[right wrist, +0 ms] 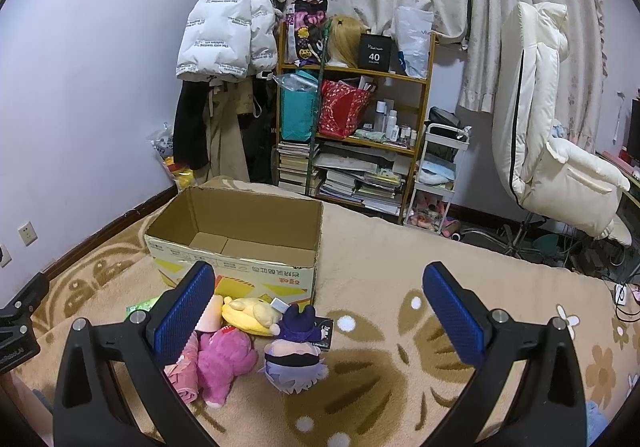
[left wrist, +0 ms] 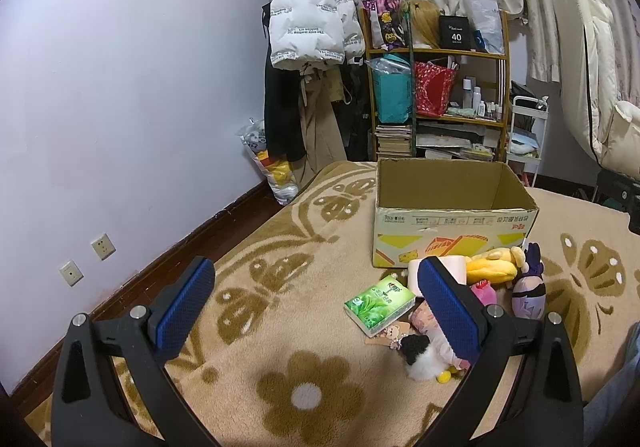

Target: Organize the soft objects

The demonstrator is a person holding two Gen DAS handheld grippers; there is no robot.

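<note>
An open, empty cardboard box stands on the patterned blanket; it also shows in the right wrist view. In front of it lie soft toys: a yellow plush, a purple-haired plush doll, a pink plush, a black-and-white plush, and a green tissue pack. My left gripper is open and empty, above the blanket left of the pile. My right gripper is open and empty, hovering above the purple doll.
A wooden shelf with bags, bottles and books stands behind the box. A coat rack with a white puffer jacket is on its left, a white cart and a cream chair on its right. The wall runs along the left.
</note>
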